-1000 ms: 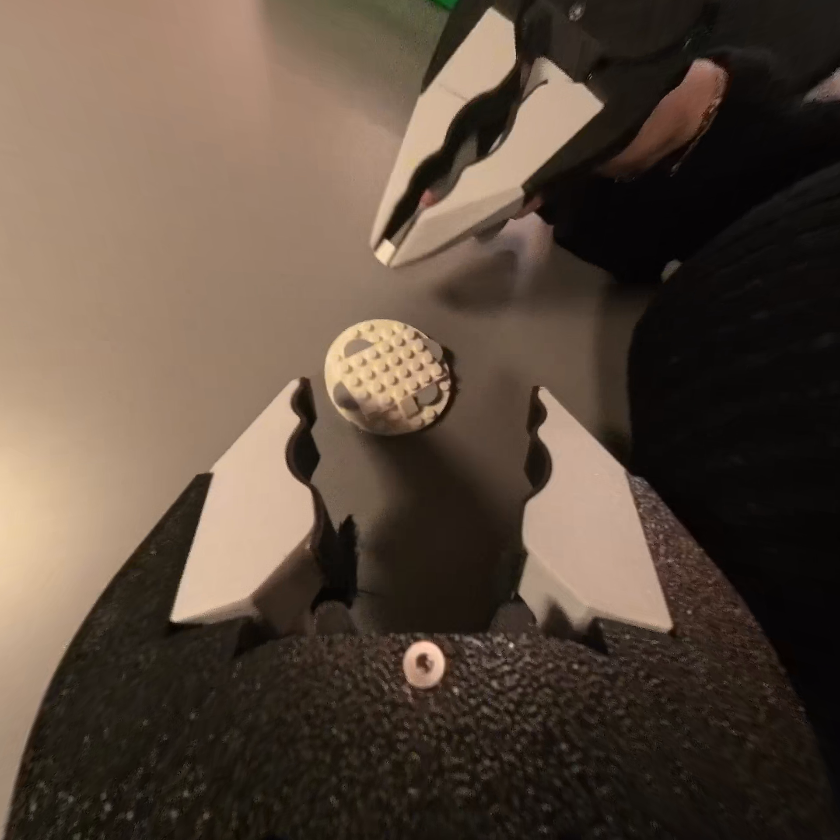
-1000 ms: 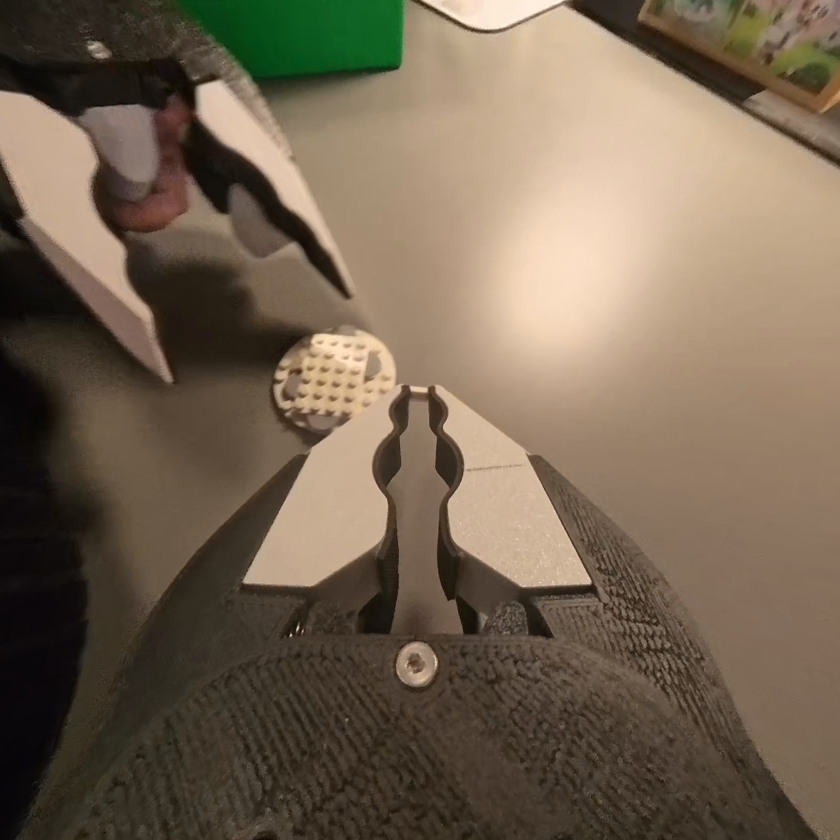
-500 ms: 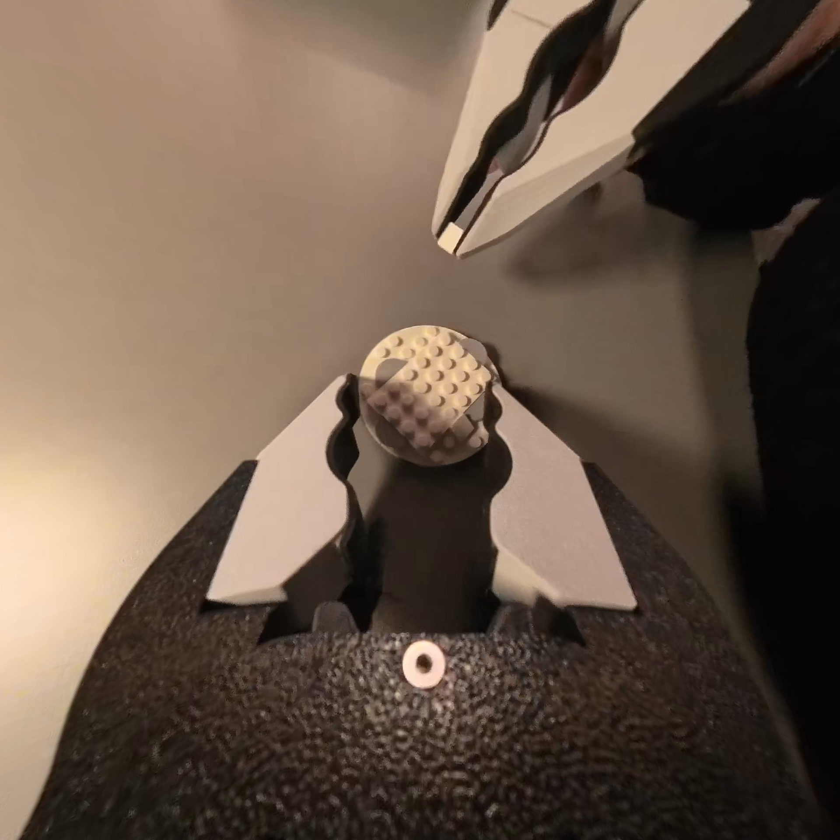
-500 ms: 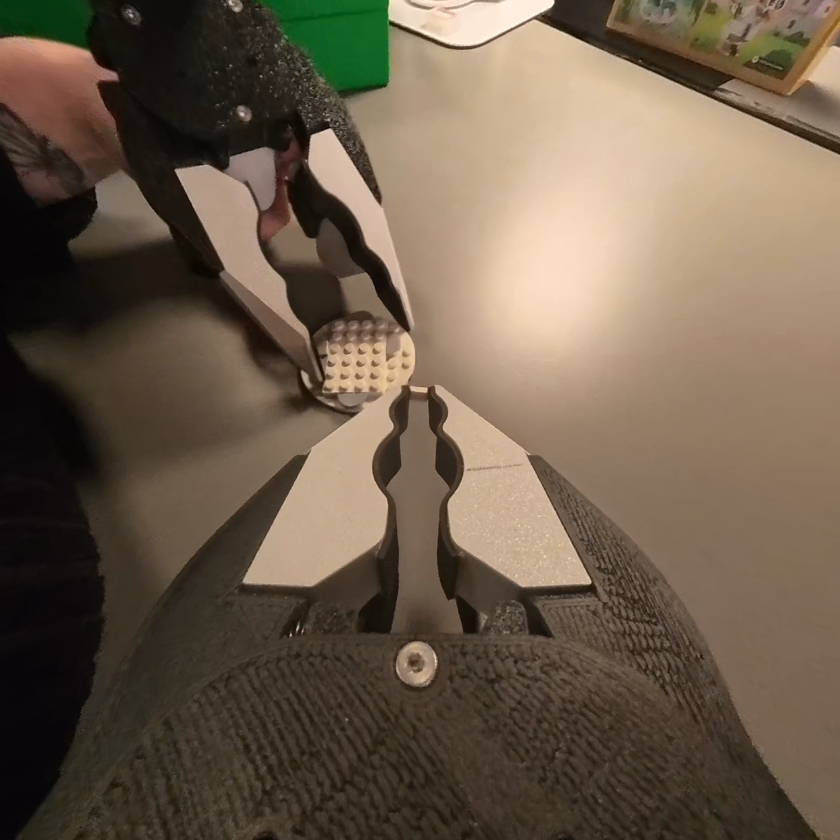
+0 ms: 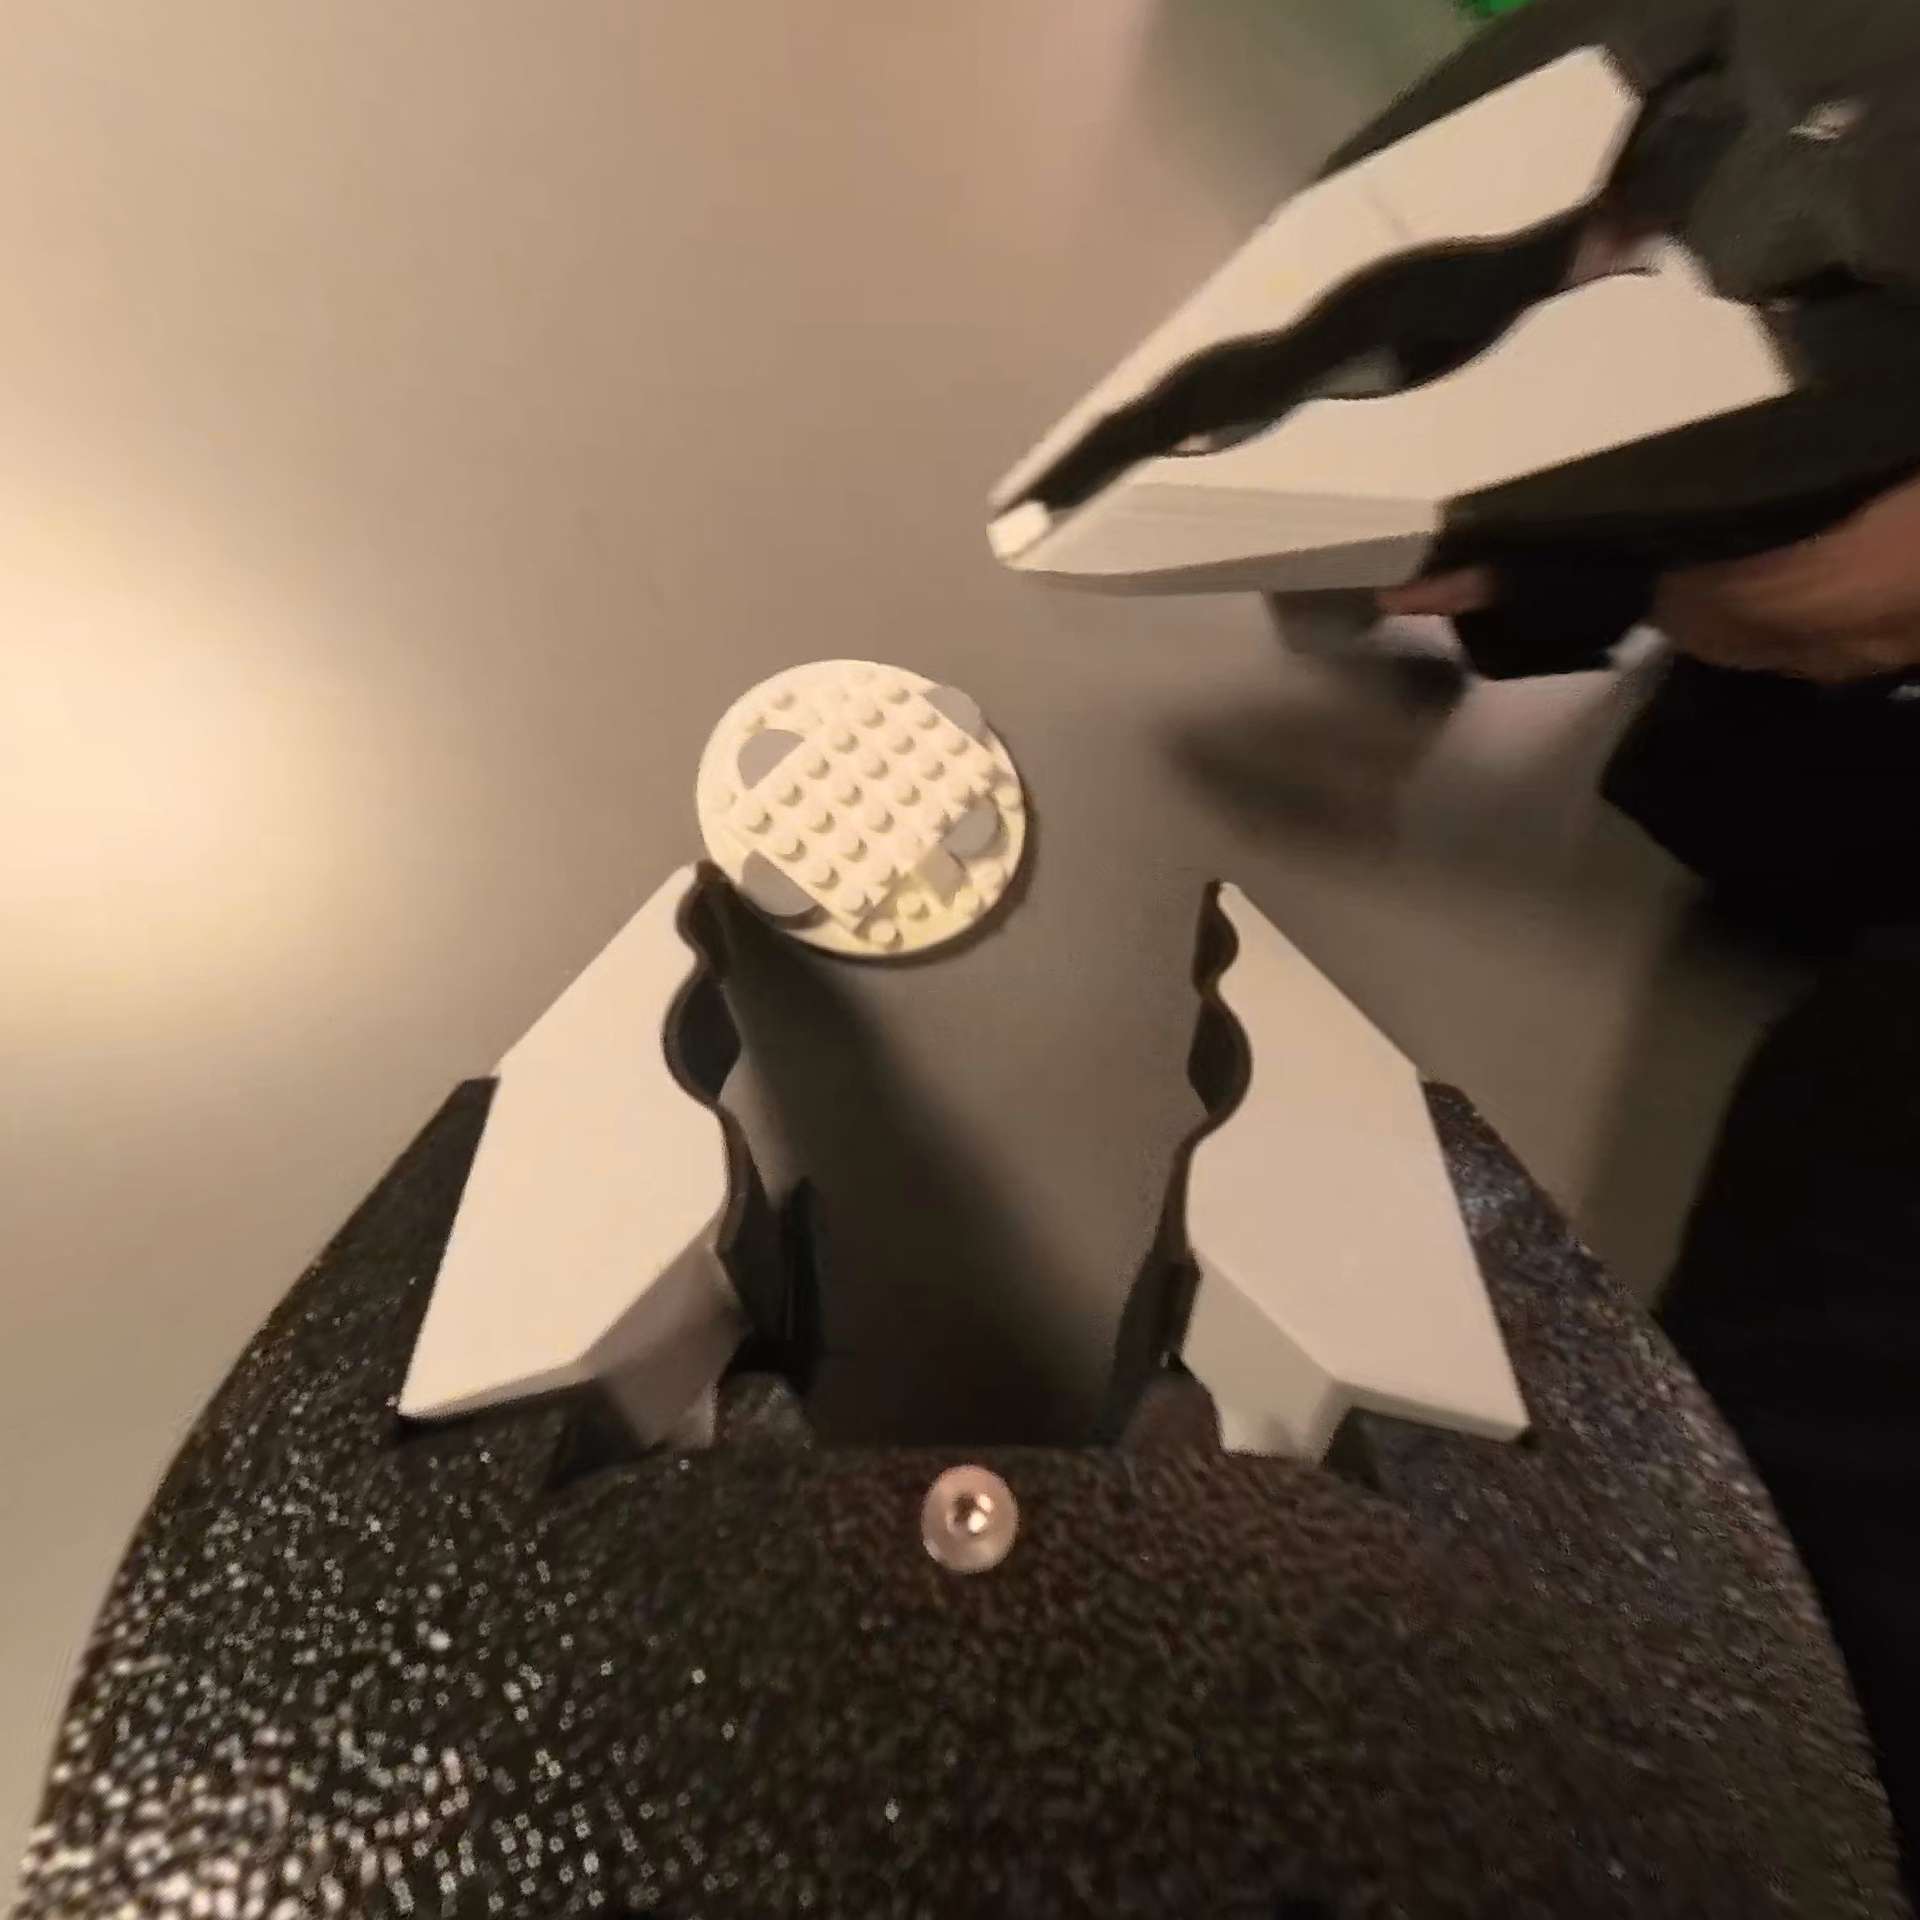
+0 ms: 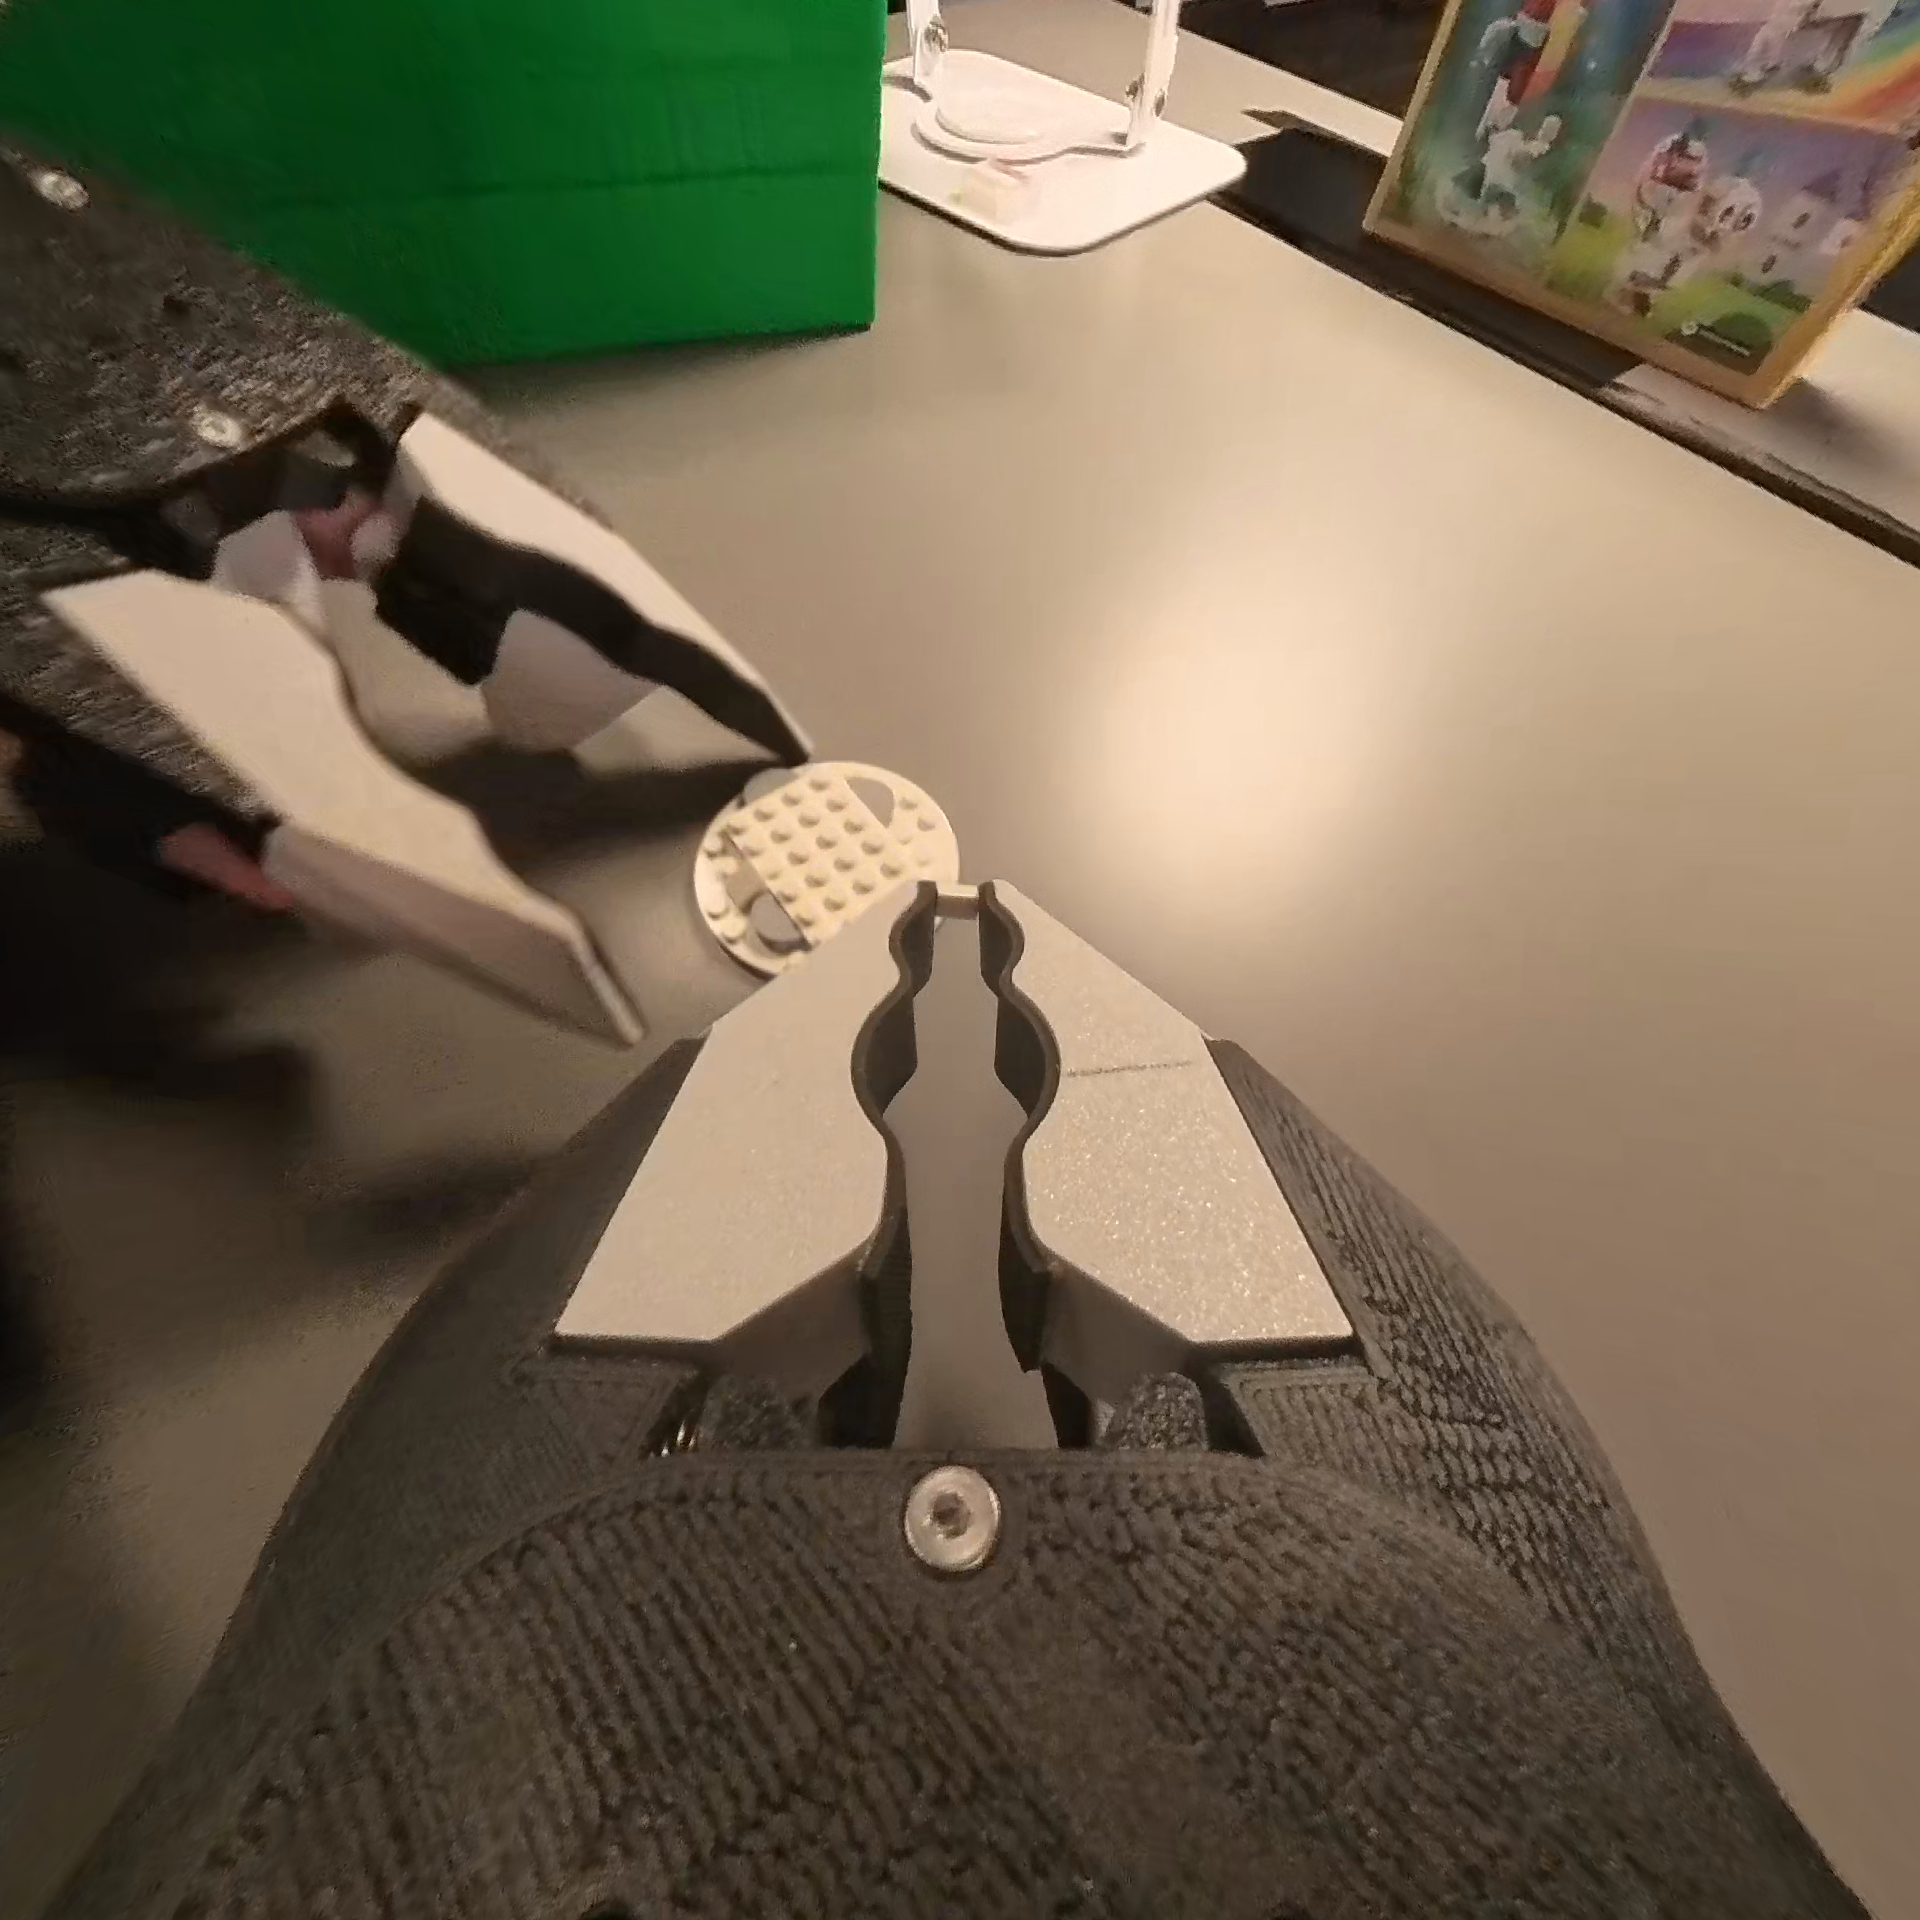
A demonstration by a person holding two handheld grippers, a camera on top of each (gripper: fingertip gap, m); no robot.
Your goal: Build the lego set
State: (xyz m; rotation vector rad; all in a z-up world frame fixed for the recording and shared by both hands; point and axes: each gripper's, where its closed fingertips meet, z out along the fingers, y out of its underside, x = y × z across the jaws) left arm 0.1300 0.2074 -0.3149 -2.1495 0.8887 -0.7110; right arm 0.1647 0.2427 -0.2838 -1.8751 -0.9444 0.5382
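A round white studded lego plate (image 5: 862,821) with a square plate pressed on top lies flat on the grey table (image 5: 416,416). My left gripper (image 5: 956,891) is open just in front of it, its left fingertip at the plate's near edge. My right gripper (image 6: 956,902) is shut on a small white lego piece (image 6: 956,900) at its tips, hovering just beside the plate (image 6: 831,862). In the left wrist view the right gripper (image 5: 1023,530) hangs above and to the right of the plate. In the right wrist view the left gripper (image 6: 712,888) straddles the plate's left side.
A green box (image 6: 468,177) stands at the back left. A white base with a clear stand (image 6: 1060,156) is behind it, and the picture box of the set (image 6: 1662,177) leans at the back right. A person's hand (image 5: 1766,613) holds the right gripper. The grippers' ends are close to 6 centimetres from one another.
My left gripper was closed around the round plate half a second ago; it has now opened and pulled back a little. The right gripper has shifted to the right, still shut on the piece.
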